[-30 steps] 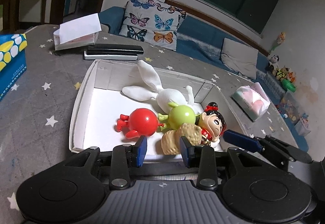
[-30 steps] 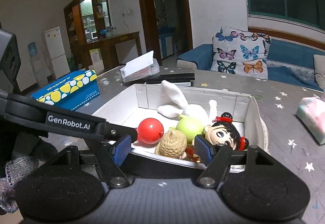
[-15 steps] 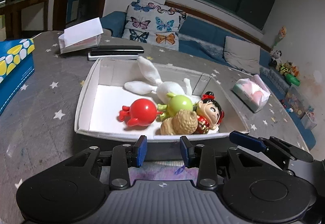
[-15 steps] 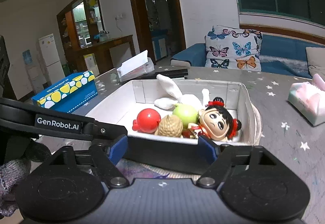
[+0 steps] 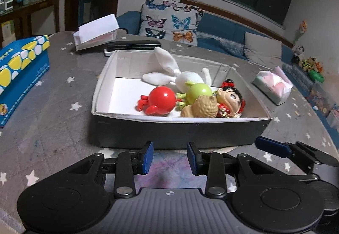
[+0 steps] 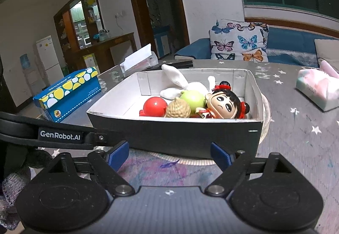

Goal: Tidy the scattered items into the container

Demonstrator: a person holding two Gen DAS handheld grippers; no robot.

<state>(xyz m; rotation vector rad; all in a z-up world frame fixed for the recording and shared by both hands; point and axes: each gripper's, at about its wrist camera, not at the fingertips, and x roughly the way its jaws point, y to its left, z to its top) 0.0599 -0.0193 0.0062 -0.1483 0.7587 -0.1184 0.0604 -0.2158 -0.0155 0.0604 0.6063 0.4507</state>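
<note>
A shallow box [image 5: 175,132] [image 6: 180,136], black outside and white inside, stands on the star-patterned table. It holds a red ball toy [image 5: 162,99] [image 6: 154,105], a green ball toy [image 5: 198,91] [image 6: 192,98], a tan walnut-like toy [image 5: 201,107] [image 6: 177,109], a black-haired doll [image 5: 231,99] [image 6: 224,104] and a white plush rabbit [image 5: 169,70] [image 6: 175,81]. My left gripper [image 5: 169,157] is open and empty, just in front of the box's near wall. My right gripper [image 6: 169,154] is wide open and empty, also before the near wall.
A blue tissue box with yellow spots [image 5: 19,72] [image 6: 67,91] lies left of the box. A pink tissue pack [image 5: 273,85] [image 6: 317,89] lies to the right. A white open case [image 5: 97,32] and a black flat item [image 5: 133,46] lie behind it.
Both grippers have drawn back from over the box toward me and lowered, so the box's black near wall now shows. The toys have not moved.
</note>
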